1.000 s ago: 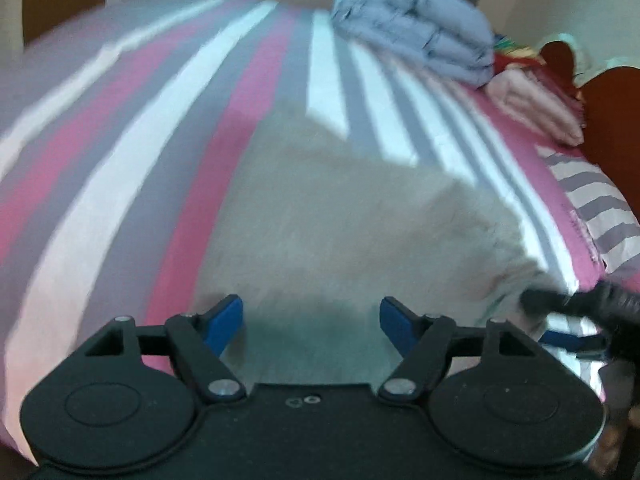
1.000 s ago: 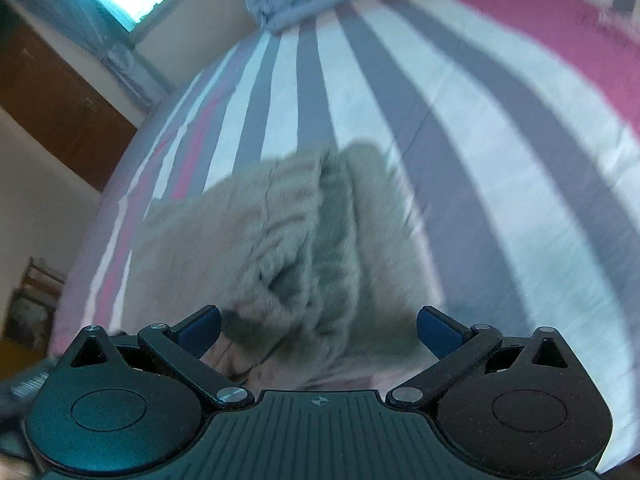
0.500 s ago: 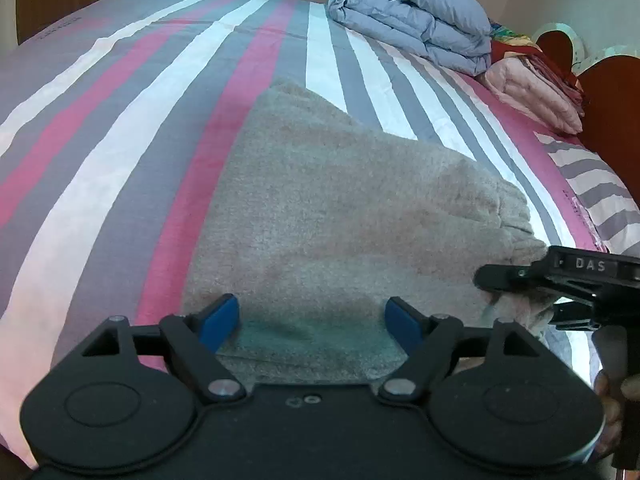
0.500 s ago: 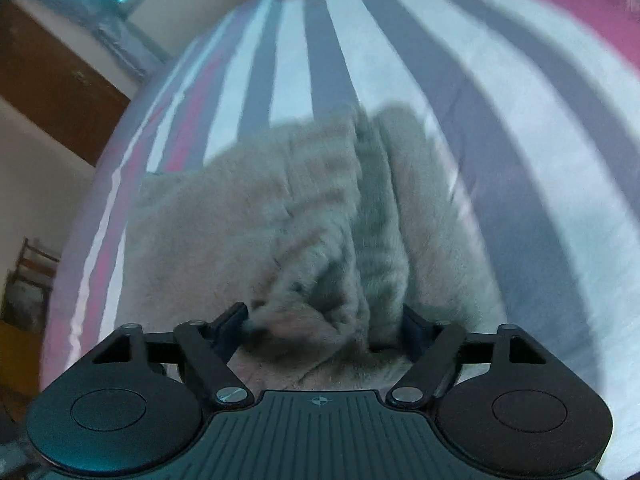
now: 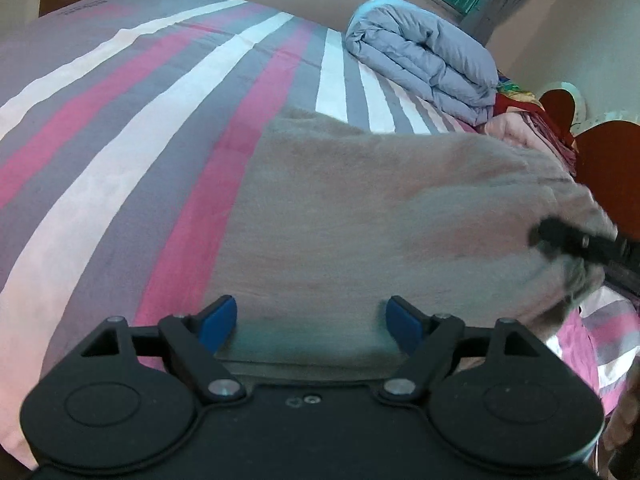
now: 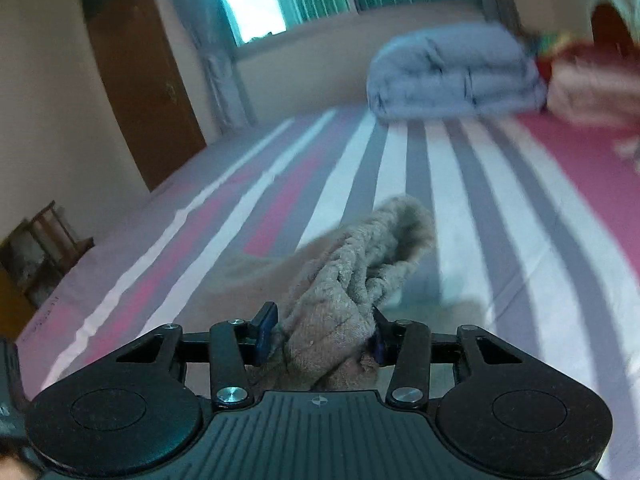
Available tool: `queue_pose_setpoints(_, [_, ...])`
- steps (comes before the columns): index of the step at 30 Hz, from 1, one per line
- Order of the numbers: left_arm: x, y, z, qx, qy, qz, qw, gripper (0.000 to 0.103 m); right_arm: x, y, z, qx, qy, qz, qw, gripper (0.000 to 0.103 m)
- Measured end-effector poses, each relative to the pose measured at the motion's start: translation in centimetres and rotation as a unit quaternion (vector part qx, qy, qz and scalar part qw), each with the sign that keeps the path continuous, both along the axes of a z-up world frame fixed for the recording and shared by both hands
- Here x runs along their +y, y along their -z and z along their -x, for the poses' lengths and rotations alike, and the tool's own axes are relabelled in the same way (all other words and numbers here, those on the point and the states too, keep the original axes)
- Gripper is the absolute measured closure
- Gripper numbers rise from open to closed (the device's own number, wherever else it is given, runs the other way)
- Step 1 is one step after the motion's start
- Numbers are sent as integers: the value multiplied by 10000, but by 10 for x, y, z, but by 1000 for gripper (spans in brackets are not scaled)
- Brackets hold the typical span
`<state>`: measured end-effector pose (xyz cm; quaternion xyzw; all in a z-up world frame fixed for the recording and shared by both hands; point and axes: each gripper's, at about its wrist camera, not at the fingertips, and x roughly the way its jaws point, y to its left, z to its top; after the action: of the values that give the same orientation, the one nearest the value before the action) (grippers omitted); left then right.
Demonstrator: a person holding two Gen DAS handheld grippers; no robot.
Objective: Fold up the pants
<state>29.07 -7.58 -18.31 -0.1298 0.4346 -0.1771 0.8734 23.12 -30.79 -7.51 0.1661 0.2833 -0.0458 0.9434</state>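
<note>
The grey-beige pants point(image 5: 360, 216) lie on the striped bed point(image 5: 120, 160), their near edge between the spread, empty fingers of the left gripper point(image 5: 308, 320). At three o'clock the right gripper point(image 6: 320, 336) is closing on a bunched end of the pants, raised off the sheet. Open bedding stretches from nine to twelve o'clock; a folded blue quilt point(image 6: 456, 76) sits at one o'clock, well apart.
</note>
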Motion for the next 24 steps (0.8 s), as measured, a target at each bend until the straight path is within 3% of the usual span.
queue_pose_setpoints(2, [-8,4,-1,60,136,-199,9997,28,-17,8,7,154,156,-3,9998,57])
queue_pose_setpoints(5, [-24,8,2,-59,393,-533,9978,27,-47,63,13,1003,625,-730,9903,57])
queue_pose_setpoints(6, [-29,8,3,-101,436,-703,9965,26,-50,81,14,1275,692,-717,9868,57])
queue_pose_setpoints(8, [-34,8,4,-148,511,-890,9946,25,-47,95,17,1351,676,-645,9864,55])
queue_pose_setpoints(12, [-26,1,5,-70,465,-653,9968,26,-49,82,14,1306,795,-611,9864,45])
queue_pose_setpoints(16, [-19,0,3,9,353,-503,9981,26,-57,51,27,1038,1037,-95,9891,44])
queue_pose_setpoints(20, [-33,5,6,-62,530,-857,9949,25,-41,21,21,405,785,-210,9959,43])
queue_pose_setpoints(24, [-36,10,8,-104,675,-989,9928,24,-15,40,-1,762,398,-4,9963,43])
